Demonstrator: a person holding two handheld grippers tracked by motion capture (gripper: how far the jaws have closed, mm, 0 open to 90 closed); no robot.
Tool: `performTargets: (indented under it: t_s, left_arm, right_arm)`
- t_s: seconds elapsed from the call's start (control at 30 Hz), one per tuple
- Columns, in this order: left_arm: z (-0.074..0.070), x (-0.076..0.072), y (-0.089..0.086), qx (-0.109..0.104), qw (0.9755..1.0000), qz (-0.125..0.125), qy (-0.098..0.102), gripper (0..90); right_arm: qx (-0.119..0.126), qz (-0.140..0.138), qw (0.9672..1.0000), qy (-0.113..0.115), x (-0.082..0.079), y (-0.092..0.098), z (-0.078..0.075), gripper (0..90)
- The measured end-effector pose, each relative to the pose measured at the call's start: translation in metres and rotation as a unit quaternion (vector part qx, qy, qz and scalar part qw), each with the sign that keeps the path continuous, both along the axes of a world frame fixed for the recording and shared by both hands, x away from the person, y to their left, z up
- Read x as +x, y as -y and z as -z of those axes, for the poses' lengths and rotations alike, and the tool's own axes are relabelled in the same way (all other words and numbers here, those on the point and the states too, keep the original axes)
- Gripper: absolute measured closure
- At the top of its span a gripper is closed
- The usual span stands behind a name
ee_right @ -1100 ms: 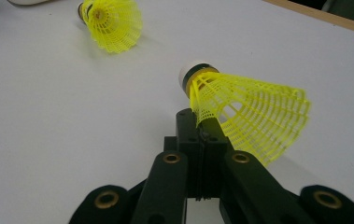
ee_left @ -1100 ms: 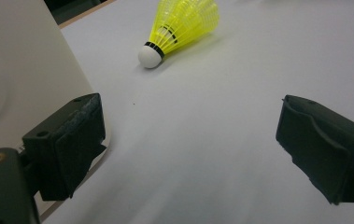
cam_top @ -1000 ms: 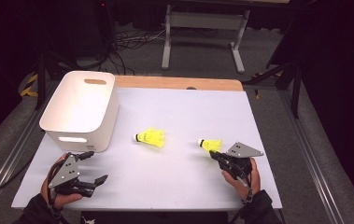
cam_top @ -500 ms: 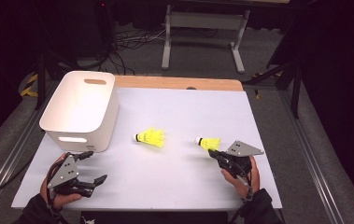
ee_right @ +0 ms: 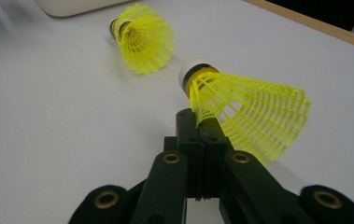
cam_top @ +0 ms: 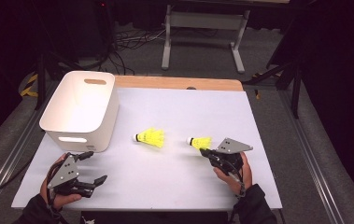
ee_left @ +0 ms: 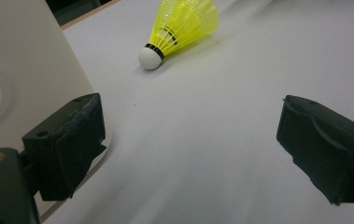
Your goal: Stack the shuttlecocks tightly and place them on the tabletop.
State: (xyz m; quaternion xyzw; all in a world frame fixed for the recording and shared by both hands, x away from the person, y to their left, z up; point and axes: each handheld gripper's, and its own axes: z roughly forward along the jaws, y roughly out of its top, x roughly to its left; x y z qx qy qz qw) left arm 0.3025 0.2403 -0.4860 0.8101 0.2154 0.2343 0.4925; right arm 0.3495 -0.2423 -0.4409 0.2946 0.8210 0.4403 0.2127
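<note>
Pinching shuttlecock [cam_top: 201, 142] skirt in closed right gripper [cam_top: 205, 151], cork end pointing left, axis level.

Left gripper [cam_top: 90, 167] at the near left of the table, hand wrapped around its body, jaws spread wide with nothing between them, right gripper [cam_top: 204, 151] at the near right, jaws pressed together, pointing far-left

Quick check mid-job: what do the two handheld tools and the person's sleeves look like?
Both tools, left and right, are black two-jaw units with brass-coloured pivot rings, each topped by a grey three-cornered plate. The left tool's pads are blocky and scuffed. The sleeves are dark.
</note>
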Motion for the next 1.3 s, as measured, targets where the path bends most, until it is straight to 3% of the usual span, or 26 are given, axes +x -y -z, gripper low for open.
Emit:
performTargets:
  t_s: [0.43,0.9,1.3]
  left_arm:
    - [0.0,0.0,-0.001,-0.003,1.0,0.003,-0.001,8.7]
    - [0.001,0.001,-0.002,-0.006,1.0,0.002,-0.002,8.8]
    - [0.001,0.0,-0.001,-0.01,0.9999,0.007,-0.002,8.9]
  right_arm:
    - [-0.011,-0.045,0.9988,-0.014,0.022,-0.038,0.006,89.7]
    - [-0.011,-0.07,0.9968,-0.038,0.05,-0.077,0.018,89.7]
    - [-0.022,-0.091,0.9944,-0.049,0.057,-0.101,0.024,89.7]
